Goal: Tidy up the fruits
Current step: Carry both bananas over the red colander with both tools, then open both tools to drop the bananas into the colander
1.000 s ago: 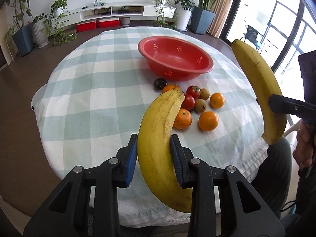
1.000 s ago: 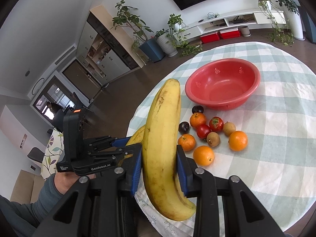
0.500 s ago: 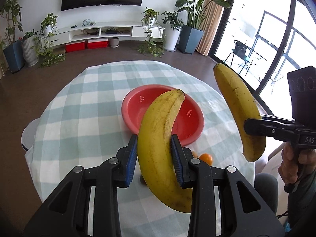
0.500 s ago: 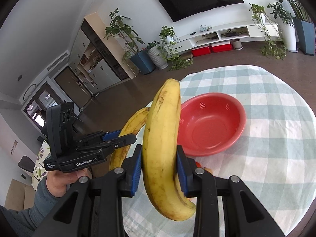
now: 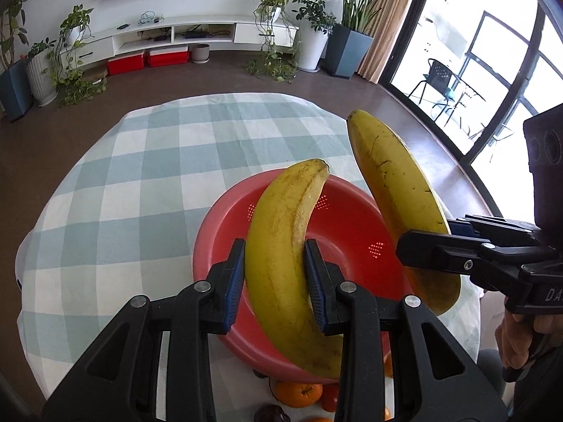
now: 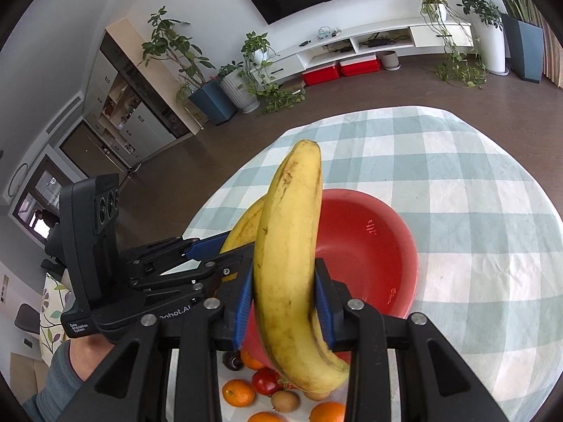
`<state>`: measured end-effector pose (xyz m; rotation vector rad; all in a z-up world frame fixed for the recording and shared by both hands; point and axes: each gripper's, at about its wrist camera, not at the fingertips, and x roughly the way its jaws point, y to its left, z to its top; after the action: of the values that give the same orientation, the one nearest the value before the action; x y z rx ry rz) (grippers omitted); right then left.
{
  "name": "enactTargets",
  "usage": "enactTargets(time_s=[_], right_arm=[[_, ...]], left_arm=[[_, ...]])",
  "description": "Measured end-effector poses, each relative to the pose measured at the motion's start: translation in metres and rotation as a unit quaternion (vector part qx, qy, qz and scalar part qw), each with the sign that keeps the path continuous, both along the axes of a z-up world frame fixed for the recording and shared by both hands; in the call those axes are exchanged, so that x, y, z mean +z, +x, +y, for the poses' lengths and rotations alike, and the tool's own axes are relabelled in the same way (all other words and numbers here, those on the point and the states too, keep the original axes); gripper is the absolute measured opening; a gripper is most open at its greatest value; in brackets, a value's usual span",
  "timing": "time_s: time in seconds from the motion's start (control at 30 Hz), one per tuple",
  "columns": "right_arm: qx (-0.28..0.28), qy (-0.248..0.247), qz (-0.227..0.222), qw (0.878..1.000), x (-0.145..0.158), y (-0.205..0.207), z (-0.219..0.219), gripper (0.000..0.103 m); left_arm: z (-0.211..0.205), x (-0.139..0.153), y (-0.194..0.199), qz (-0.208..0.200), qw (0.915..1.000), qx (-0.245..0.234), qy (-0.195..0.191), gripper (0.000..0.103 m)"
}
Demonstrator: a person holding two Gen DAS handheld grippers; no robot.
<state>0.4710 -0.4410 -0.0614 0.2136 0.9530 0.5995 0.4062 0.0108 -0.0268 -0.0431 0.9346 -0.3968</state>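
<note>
My left gripper (image 5: 274,274) is shut on a yellow banana (image 5: 285,246) and holds it upright above the near side of the red bowl (image 5: 352,232). My right gripper (image 6: 285,299) is shut on a second banana (image 6: 288,263), also above the bowl (image 6: 373,246). In the left wrist view that second banana (image 5: 394,183) hangs at the right, over the bowl's right rim. In the right wrist view the left gripper's banana (image 6: 246,225) shows just behind mine. The bowl holds no fruit.
Oranges (image 6: 239,392), tomatoes (image 6: 265,381), a kiwi (image 6: 285,401) and a dark plum (image 6: 232,360) lie on the checked tablecloth (image 5: 140,176) just in front of the bowl. The round table's far edge drops to a brown floor with plants and a TV shelf.
Both grippers with their bananas have moved forward and closer together over the bowl. The loose fruit has slid to the bottom of both views.
</note>
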Motion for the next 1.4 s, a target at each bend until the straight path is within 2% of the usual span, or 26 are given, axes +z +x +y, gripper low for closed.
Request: enactTargets(time_s=[0.2, 0.5, 0.77, 0.97, 1.03, 1.13, 1.17, 1.2, 1.23, 1.3, 1.4], right_arm=[[-0.006, -0.021, 0.024, 0.999, -0.025, 0.017, 0.007, 0.035], [-0.008, -0.036, 0.032, 0.999, -0.034, 0.022, 0.010, 0.035], [0.004, -0.056, 0.037, 0.998, -0.036, 0.021, 0.020, 0.036], [-0.001, -0.057, 0.023, 0.998, -0.026, 0.018, 0.021, 0.036], [-0.003, -0.062, 0.015, 0.998, -0.021, 0.014, 0.020, 0.036], [-0.010, -0.058, 0.004, 0.998, -0.010, 0.002, 0.013, 0.037], [-0.013, -0.055, -0.001, 0.998, -0.006, -0.004, 0.010, 0.040], [-0.017, -0.053, -0.008, 0.998, -0.002, -0.011, 0.006, 0.051], [-0.023, -0.049, -0.015, 0.998, 0.002, -0.019, 0.002, 0.065], [-0.029, -0.028, -0.029, 0.999, 0.011, -0.037, -0.009, 0.077], [-0.036, 0.007, -0.044, 0.998, 0.019, -0.068, -0.026, 0.088]], left_arm=[[-0.004, -0.029, 0.013, 0.011, 0.9998, -0.001, 0.017, 0.030], [-0.006, -0.053, 0.027, 0.021, 0.9993, 0.008, 0.031, 0.031], [0.000, -0.043, 0.028, 0.010, 0.9993, 0.027, 0.023, 0.031], [0.006, -0.028, 0.011, -0.007, 0.9994, 0.030, 0.016, 0.032], [0.009, -0.020, 0.000, -0.016, 0.9993, 0.031, 0.014, 0.040], [0.017, -0.009, -0.020, -0.034, 0.9986, 0.038, 0.011, 0.065], [0.021, -0.005, -0.029, -0.039, 0.9984, 0.041, 0.007, 0.078], [0.025, -0.002, -0.039, -0.044, 0.9980, 0.044, 0.003, 0.088], [0.029, 0.000, -0.049, -0.049, 0.9978, 0.045, -0.002, 0.092], [0.037, 0.001, -0.070, -0.052, 0.9976, 0.043, -0.014, 0.103], [0.047, -0.005, -0.106, -0.062, 0.9969, 0.042, -0.023, 0.103]])
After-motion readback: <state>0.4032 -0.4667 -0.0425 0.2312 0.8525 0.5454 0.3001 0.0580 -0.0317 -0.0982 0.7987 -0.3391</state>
